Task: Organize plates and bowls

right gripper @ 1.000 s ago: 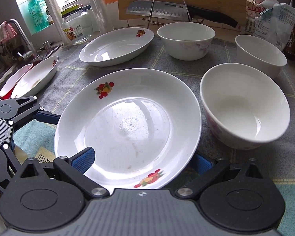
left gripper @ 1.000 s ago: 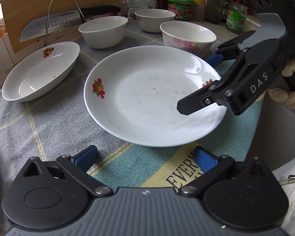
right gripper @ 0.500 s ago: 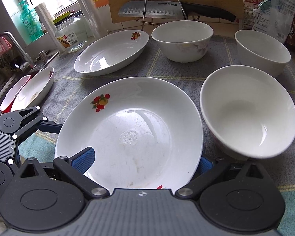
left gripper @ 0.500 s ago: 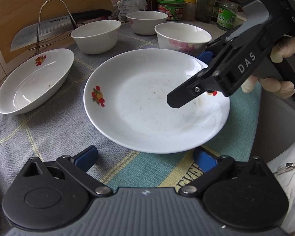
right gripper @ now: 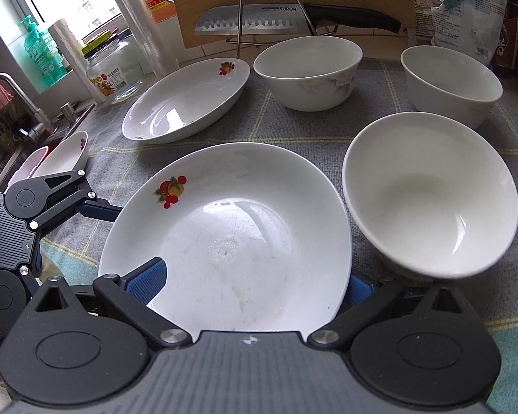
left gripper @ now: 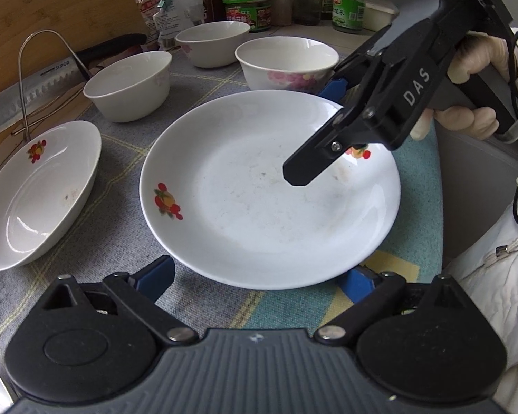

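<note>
Closer now, the round plate (left gripper: 269, 189) sits between the left gripper (left gripper: 259, 279) fingers, which have just been closing but stay apart, no pad visibly pressing its rim. Right gripper (right gripper: 248, 281) straddles the plate's opposite edge, one blue pad over the rim, one under (can't tell if clamped). Plate rests on the grey cloth (left gripper: 121, 220) on the counter. Oval dish (left gripper: 38, 196) lies to its left, three bowls (left gripper: 129, 86) behind.

Soft window daylight, plate glare, fisheye-bent edges
</note>
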### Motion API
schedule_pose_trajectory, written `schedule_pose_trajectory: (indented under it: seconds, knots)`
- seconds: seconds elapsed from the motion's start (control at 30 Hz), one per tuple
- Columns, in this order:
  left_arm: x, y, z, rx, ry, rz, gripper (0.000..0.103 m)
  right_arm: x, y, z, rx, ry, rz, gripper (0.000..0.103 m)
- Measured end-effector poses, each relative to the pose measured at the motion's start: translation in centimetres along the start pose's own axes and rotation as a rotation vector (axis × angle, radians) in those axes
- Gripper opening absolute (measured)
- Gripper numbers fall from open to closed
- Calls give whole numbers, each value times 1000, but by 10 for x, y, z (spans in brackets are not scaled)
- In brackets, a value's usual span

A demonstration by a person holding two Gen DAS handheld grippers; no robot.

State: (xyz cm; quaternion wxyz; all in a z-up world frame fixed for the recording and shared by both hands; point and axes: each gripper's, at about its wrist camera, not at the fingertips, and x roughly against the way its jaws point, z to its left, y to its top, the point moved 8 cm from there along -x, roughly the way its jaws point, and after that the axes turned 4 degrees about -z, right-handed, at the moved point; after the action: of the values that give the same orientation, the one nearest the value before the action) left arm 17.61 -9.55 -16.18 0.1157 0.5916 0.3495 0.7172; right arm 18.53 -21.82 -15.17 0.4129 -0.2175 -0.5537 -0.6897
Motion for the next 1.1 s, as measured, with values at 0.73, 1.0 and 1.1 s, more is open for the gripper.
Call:
schedule_pose_trajectory:
  seconds: [0.73, 1.0, 1.1]
  knots:
    - [-4, 5, 8, -191, -107, 2, 98, -6, 11, -6, -200, -46, -15, 103]
    - [-5, 5, 9, -210, -119, -5, 99, -6, 12, -8, -242, -39, -25, 103]
    - [-6, 5, 10, -221, -120, -7, 99, -7, 13, -8, -251, -33, -19, 103]
